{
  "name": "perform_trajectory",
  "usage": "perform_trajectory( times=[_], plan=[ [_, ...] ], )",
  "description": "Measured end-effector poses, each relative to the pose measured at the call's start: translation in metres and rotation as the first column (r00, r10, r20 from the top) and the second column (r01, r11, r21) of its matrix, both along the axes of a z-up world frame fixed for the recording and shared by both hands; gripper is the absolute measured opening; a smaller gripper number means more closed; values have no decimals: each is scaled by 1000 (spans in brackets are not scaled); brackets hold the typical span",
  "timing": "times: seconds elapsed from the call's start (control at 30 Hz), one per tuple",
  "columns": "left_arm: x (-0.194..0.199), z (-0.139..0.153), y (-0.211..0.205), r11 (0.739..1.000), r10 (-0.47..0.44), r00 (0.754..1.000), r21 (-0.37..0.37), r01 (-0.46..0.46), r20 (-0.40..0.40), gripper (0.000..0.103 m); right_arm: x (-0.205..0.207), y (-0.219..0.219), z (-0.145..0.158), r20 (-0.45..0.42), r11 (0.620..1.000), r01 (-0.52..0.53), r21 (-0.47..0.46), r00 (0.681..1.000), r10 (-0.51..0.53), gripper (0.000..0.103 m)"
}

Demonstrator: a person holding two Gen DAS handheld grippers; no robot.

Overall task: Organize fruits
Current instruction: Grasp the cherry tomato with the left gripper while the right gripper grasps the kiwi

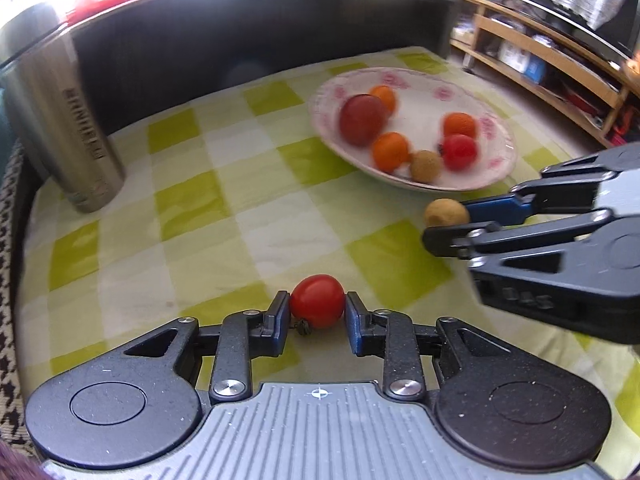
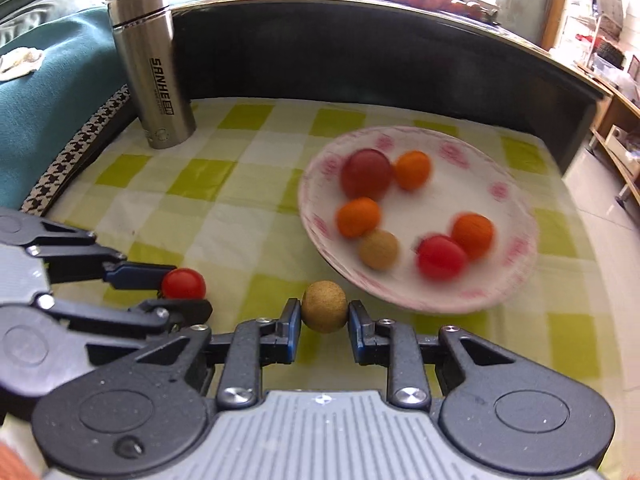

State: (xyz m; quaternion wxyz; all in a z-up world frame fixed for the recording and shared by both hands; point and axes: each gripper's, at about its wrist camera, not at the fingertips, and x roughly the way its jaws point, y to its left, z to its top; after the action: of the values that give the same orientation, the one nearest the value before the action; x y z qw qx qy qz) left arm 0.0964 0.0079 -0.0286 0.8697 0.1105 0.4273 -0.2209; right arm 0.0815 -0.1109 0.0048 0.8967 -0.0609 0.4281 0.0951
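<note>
Two grippers, each with one small fruit, just short of the plate.

My left gripper (image 1: 317, 312) is closed on a red tomato (image 1: 317, 300); my right gripper (image 2: 324, 316) is closed on a tan longan (image 2: 324, 306), near the plate (image 2: 516, 280) rim. The plate sits far right on the checked cloth (image 2: 208, 216), already holding six fruits. I judge the best move is to carry each fruit over the rim, aim for the bare middle, lower it close, then release gently so nothing rolls out.
</note>
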Motion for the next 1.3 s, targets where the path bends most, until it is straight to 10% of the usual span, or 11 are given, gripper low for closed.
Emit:
perform_trajectory(
  times=[0.37, 0.77, 1.3],
  plan=[
    [-31, -5, -32, 991, -130, 991, 24, 130, 15, 38, -69, -40, -12, -75, 999, -3, -47, 997, -1, 30],
    [-42, -7, -33, 996, -71, 996, 64, 68, 46, 61, -73, -45, -13, -56, 998, -58, -17, 997, 57, 49],
    [-46, -9, -39, 993, -113, 991, 42, 111, 69, 61, -70, -46, -13, -40, 1000, -28, 7, 999, 29, 49]
  ],
)
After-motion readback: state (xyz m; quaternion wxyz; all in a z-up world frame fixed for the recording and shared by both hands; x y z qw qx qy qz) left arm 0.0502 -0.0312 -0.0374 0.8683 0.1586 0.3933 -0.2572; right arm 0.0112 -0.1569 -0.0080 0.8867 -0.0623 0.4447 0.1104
